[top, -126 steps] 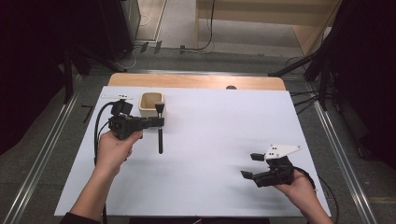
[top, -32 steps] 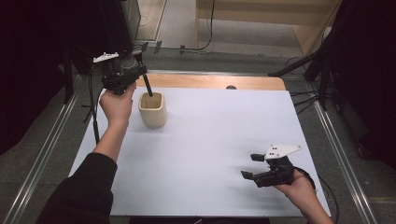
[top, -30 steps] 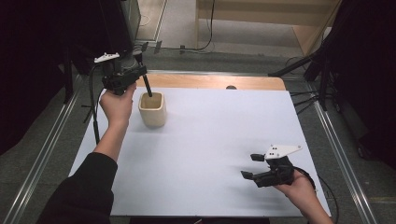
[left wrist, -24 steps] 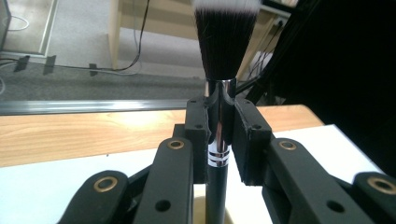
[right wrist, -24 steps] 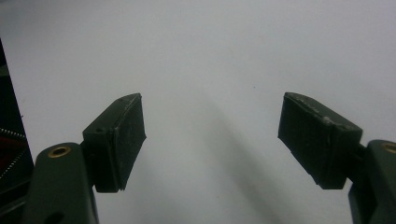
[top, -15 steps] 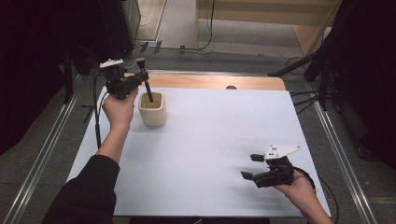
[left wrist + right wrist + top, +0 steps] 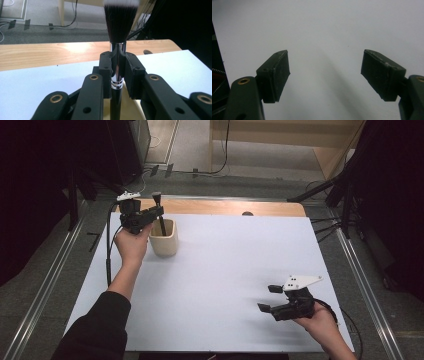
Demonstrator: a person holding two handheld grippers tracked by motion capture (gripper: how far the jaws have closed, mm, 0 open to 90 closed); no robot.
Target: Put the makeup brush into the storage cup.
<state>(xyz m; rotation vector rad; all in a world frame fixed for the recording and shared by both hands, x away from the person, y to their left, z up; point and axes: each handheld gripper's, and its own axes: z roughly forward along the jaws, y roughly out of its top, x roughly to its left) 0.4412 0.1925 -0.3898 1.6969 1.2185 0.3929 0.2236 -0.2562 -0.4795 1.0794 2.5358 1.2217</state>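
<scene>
the brush (image 7: pixel 117 62) stands upright, pinched in the left gripper (image 7: pixel 117 72), handle dipping into the cup (image 7: pixel 164 238) below its fingers. the right gripper (image 7: pixel 272 299) gapes wide, empty, well apart.

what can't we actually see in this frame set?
- Brush: bristle tips cut off by the top edge of the left gripper view, blurred there; the handle's lower end is hidden inside the cup in the high view.
- Cup contents: too small and shadowed in the high view; the left gripper covers the cup in its own view.
- Right gripper: nothing between its jaws.
</scene>
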